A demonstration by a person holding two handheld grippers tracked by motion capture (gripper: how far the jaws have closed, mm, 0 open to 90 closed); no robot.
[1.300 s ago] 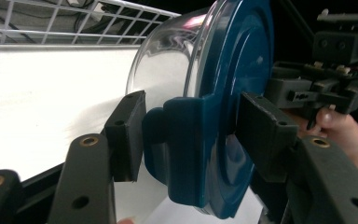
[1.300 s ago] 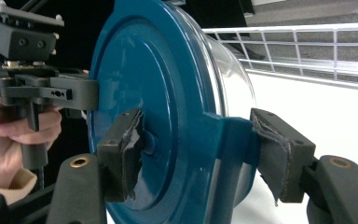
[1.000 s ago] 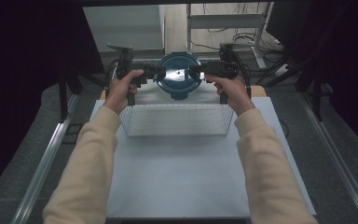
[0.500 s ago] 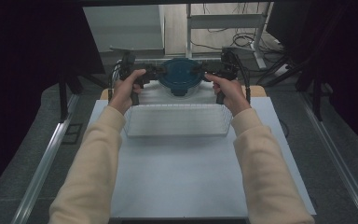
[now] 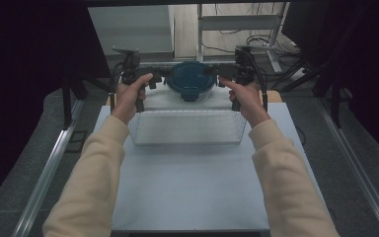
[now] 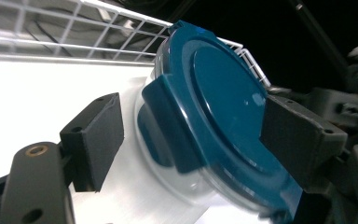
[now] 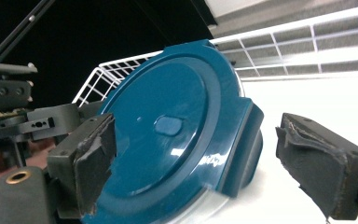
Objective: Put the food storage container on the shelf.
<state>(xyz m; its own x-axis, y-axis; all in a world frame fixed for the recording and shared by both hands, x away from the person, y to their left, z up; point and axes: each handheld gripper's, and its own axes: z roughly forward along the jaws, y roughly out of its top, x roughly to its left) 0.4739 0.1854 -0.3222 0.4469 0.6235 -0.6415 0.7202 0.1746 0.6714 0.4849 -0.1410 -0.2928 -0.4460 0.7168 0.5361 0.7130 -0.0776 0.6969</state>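
A round clear container with a dark blue clip lid (image 5: pixel 192 81) sits tilted at the far side of a white wire basket (image 5: pixel 187 129), its lid facing me. My left gripper (image 5: pixel 159 80) is at its left and my right gripper (image 5: pixel 218 79) at its right. In the left gripper view the jaws (image 6: pixel 200 137) have just been opening. They straddle a lid clip (image 6: pixel 168 126), and the left pad (image 6: pixel 95 140) stands clear of it. In the right gripper view the jaws (image 7: pixel 205 161) have just been opening too. The lid (image 7: pixel 168 130) lies between them, and the right pad (image 7: pixel 324 168) stands well off it.
The basket stands on a pale table top (image 5: pixel 192 192) with metal rails along both sides (image 5: pixel 49 168). Behind the basket are a shelf frame and cables (image 5: pixel 246 34). Dark curtains hang left and right. The person's cream sleeves come in from the bottom.
Both pairs of jaws have spread wider around the container. The hands have stayed about where they were at the basket's far side. The lid looked flatter half a second ago.
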